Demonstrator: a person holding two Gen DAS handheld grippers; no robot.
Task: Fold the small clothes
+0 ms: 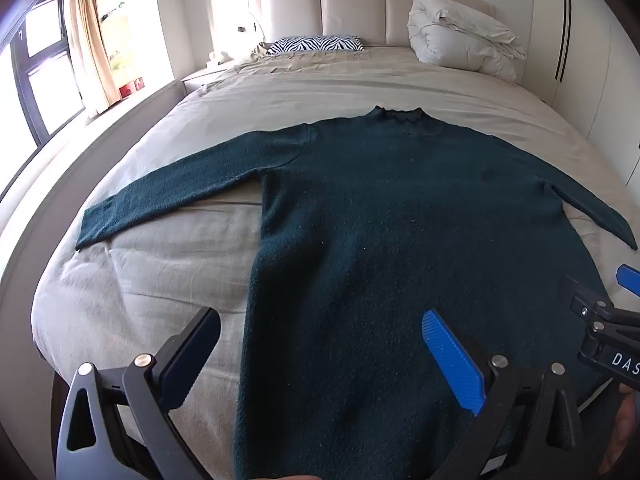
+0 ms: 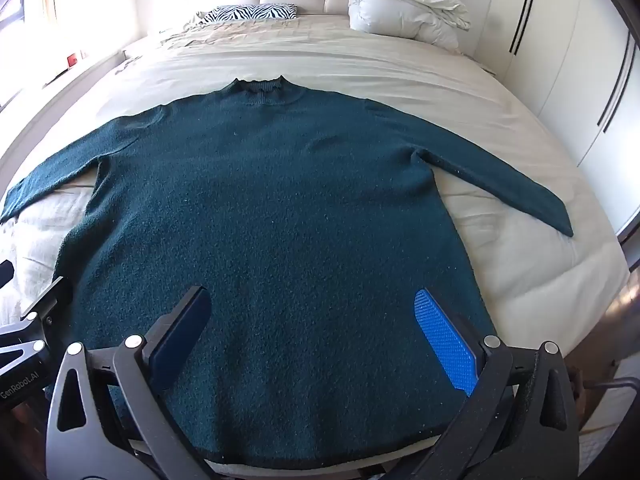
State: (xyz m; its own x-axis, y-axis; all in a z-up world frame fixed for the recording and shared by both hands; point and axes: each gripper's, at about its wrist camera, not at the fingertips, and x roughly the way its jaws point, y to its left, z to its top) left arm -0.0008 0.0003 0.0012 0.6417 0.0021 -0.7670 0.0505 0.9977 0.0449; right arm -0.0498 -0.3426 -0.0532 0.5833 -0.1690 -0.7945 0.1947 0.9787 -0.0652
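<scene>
A dark teal knit sweater (image 1: pixel 380 220) lies flat on the bed, collar away from me, both sleeves spread out to the sides; it also shows in the right wrist view (image 2: pixel 272 208). My left gripper (image 1: pixel 320 320) is open and empty, hovering over the sweater's lower left side near the hem. My right gripper (image 2: pixel 312 300) is open and empty, above the sweater's lower middle, just past the hem. The right gripper's tip shows at the right edge of the left wrist view (image 1: pixel 612 312).
The bed (image 1: pixel 168 272) has a beige cover. A zebra-print pillow (image 1: pixel 316 44) and a folded white duvet (image 1: pixel 464 36) lie by the headboard. A window and curtain stand at the left, white wardrobe doors (image 2: pixel 560 60) at the right.
</scene>
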